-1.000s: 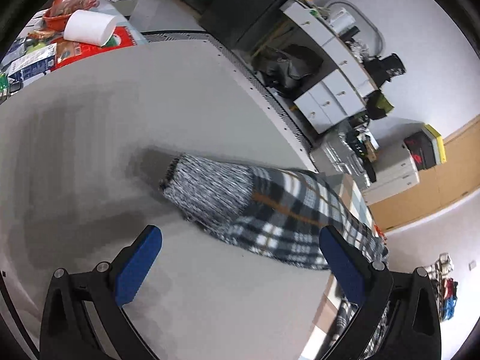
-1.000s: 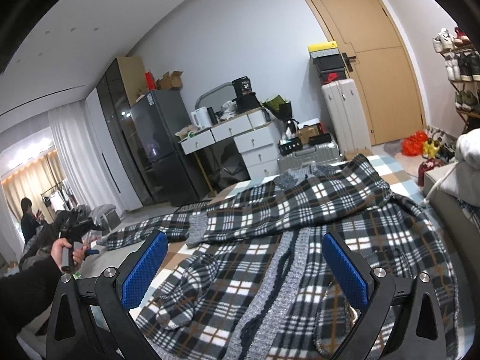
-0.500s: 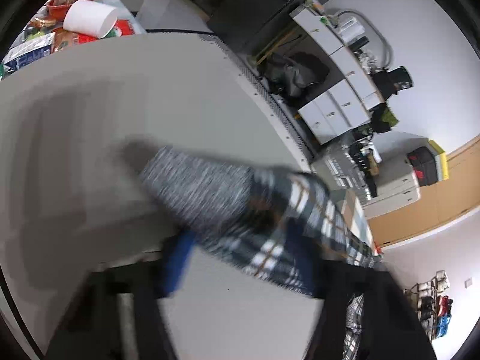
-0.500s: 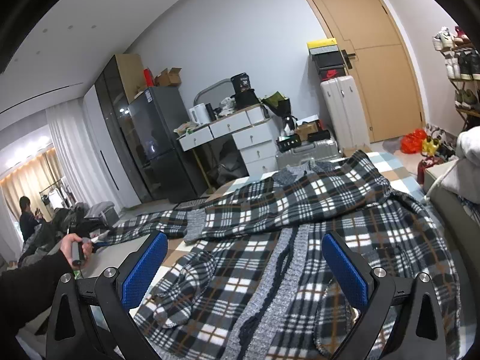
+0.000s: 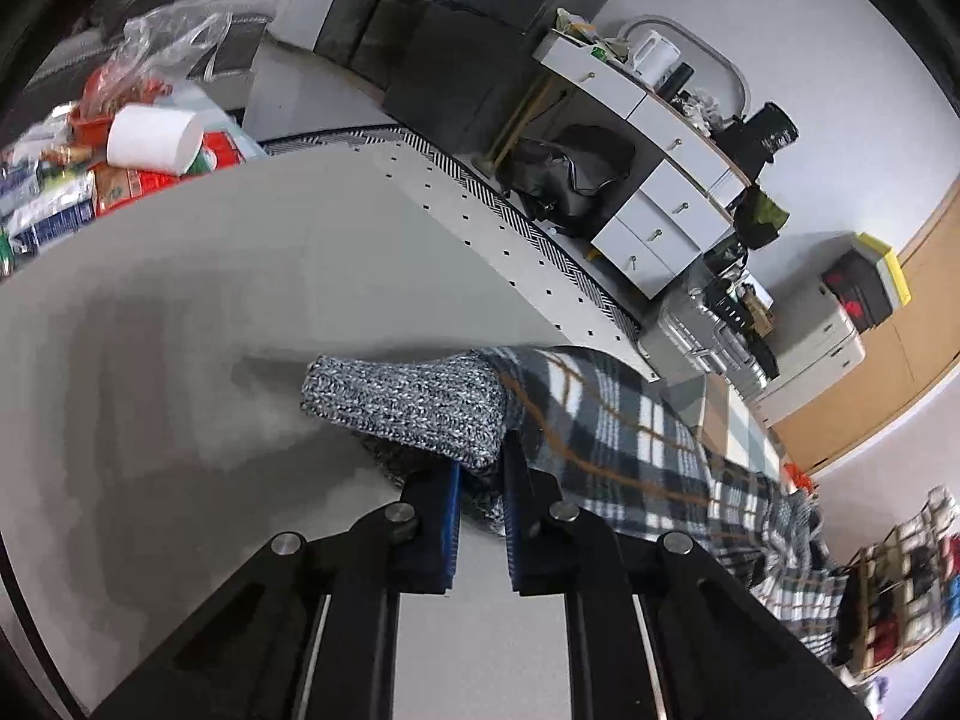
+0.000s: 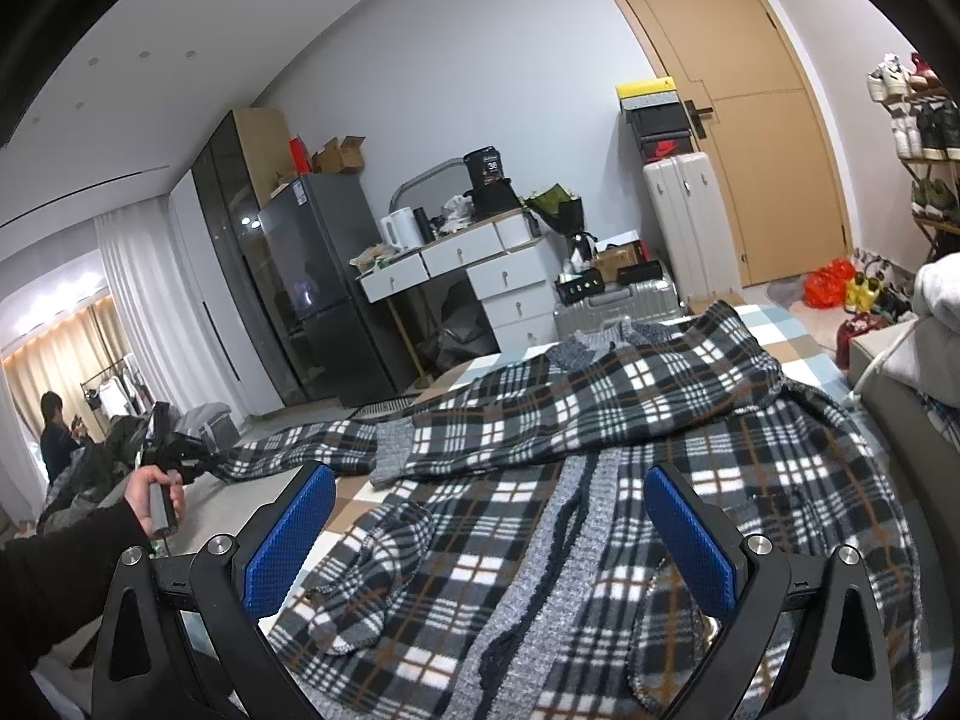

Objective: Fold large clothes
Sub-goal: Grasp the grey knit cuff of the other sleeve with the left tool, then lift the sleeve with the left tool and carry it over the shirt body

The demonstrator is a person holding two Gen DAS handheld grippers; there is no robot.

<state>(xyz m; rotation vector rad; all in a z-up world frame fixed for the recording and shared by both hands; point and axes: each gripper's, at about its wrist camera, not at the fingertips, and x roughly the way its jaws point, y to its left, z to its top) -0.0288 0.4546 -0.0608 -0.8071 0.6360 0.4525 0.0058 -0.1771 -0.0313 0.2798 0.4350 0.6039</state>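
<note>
Our left tool [image 5: 480, 501] has just been closing and now pinches the knit cuff [image 5: 414, 408] of the plaid cardigan [image 6: 600, 480], spread across the bed [image 6: 780, 330]. Our right tool [image 6: 489, 531] hovers open, empty. The shallow pinch could slip when we lift.

Even indoor light, sharp pics, heavy fisheye warp w/ dark corners.

A lived-in home bedroom: a wooden door [image 6: 756, 120], suitcases [image 6: 684, 228] beside it, a shoe rack [image 6: 924, 138], a white desk with drawers [image 6: 474, 270], a dark fridge [image 6: 318, 288], curtains [image 6: 54, 360].
</note>
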